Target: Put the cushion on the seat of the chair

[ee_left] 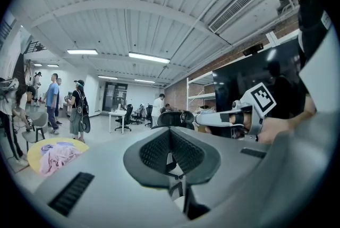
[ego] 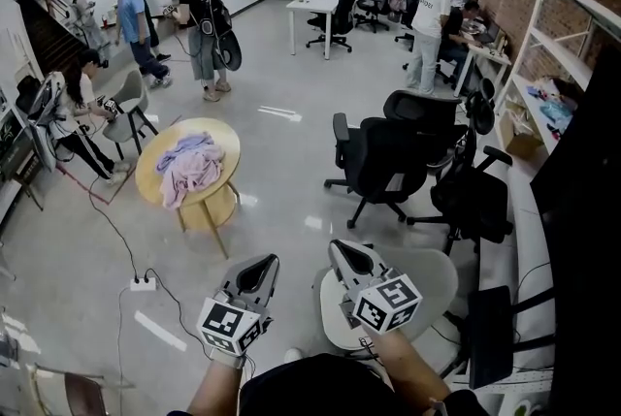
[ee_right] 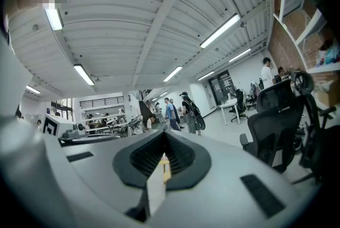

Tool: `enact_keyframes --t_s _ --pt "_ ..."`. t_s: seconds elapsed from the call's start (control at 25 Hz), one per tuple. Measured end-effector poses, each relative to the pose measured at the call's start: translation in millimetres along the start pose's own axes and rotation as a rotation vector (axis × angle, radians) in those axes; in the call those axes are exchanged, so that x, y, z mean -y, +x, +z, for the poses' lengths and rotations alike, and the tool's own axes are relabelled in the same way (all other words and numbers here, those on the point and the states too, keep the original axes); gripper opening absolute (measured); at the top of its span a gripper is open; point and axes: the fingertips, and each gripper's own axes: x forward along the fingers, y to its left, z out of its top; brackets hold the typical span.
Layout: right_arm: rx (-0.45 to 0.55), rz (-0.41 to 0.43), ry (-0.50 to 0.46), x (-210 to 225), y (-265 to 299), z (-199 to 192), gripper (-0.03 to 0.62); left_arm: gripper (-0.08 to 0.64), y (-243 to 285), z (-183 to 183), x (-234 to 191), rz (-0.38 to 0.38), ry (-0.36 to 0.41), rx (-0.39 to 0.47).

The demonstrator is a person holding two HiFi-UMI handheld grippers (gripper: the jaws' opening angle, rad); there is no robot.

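Note:
Low in the head view, both grippers are held level side by side and hold nothing. My left gripper [ego: 266,260] has its jaws together, and my right gripper [ego: 336,247] is shut too. In the left gripper view the left gripper [ee_left: 170,130] points at a black office chair [ee_left: 169,118], with the right gripper [ee_left: 201,118] beside it. The right gripper [ee_right: 163,134] faces the open floor. A soft pink and lavender bundle [ego: 189,167] lies on a round yellow table [ego: 155,181]. Black office chairs [ego: 388,157] stand ahead. A pale round seat [ego: 432,283] lies under my right hand.
Several people stand or sit at the far left [ego: 131,16] and far right [ego: 427,26]. A power strip [ego: 143,284] with cables lies on the floor at left. White shelving [ego: 563,46] lines the brick wall. More black chairs [ego: 475,201] crowd the right side.

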Motion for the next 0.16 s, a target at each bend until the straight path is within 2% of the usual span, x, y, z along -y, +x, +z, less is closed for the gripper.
enact_keyframes --t_s 0.16 --pt "0.002 0.003 0.0 1.8 3.3 1.1 0.009 0.011 0.5 0.1 -0.7 -0.001 -0.002 -0.002"
